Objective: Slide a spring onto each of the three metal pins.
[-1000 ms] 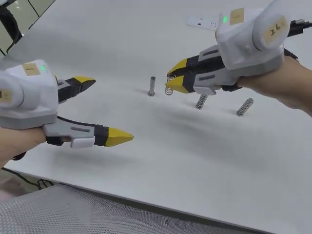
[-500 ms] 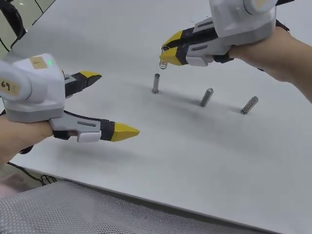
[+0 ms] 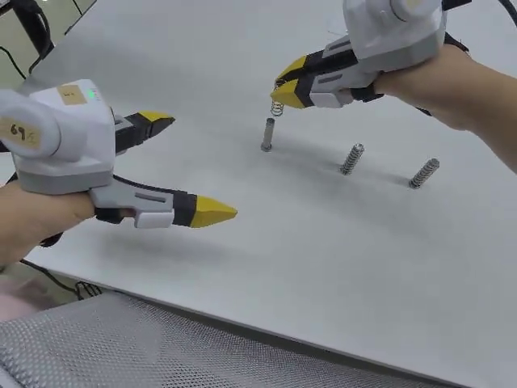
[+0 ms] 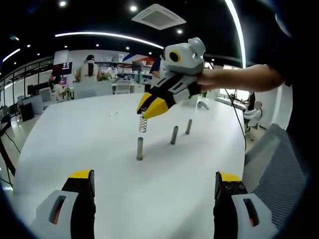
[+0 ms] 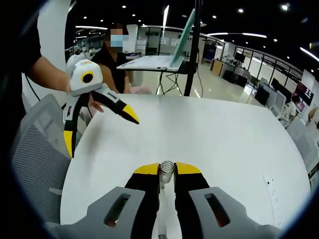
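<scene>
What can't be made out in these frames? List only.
- Right gripper view: the right gripper has its fingers over the table under the held spring, so its line-up with the bare pin is unreadable there.
- Head view: the middle spring and end spring are too small. Their coils hide their pins, so seating is unclear.
- Left gripper view: the left gripper has its fingers cut off by the bottom edge.

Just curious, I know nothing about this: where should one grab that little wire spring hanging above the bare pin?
By its top coils, pinched from the side, as the right yellow-tipped tongs do. The small coiled metal spring hangs upright, so its open lower end is free to slip over the short upright metal pin.
</scene>
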{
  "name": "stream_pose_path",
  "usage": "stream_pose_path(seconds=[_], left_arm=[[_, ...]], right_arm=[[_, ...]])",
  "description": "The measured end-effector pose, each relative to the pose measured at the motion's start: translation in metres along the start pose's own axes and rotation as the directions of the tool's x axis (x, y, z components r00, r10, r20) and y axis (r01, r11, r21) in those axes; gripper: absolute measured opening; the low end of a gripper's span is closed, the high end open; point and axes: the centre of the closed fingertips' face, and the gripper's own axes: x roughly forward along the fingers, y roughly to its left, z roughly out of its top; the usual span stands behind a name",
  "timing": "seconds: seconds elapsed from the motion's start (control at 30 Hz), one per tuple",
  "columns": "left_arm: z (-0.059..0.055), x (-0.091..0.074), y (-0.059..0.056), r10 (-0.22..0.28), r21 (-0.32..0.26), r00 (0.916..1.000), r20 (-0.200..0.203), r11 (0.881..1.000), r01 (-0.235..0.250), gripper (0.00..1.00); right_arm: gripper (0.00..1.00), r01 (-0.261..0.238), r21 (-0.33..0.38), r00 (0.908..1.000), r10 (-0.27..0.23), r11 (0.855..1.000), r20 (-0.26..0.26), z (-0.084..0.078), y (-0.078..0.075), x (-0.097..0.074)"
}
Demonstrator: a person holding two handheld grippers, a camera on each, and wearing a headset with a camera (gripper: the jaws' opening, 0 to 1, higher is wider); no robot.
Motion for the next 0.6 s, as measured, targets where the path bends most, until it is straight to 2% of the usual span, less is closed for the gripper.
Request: stream_pose_path(seconds=[0.27,0.6], left_arm=[[-0.001,0.0,0.0,0.0,-0.001,1.0,0.001,1.0,0.0,0.98],[-0.001,-0.001,0.001,0.0,-0.002,1.0,-0.001,1.0,0.0,0.98]], right_arm=[[0.08,-0.008,0.022,1.0,0.008,1.0,0.0,-0.001,0.005,0.006],[0.08,-0.013,0.032,0.9999,0.014,0.999,-0.009,-0.007,0.001,0.013]])
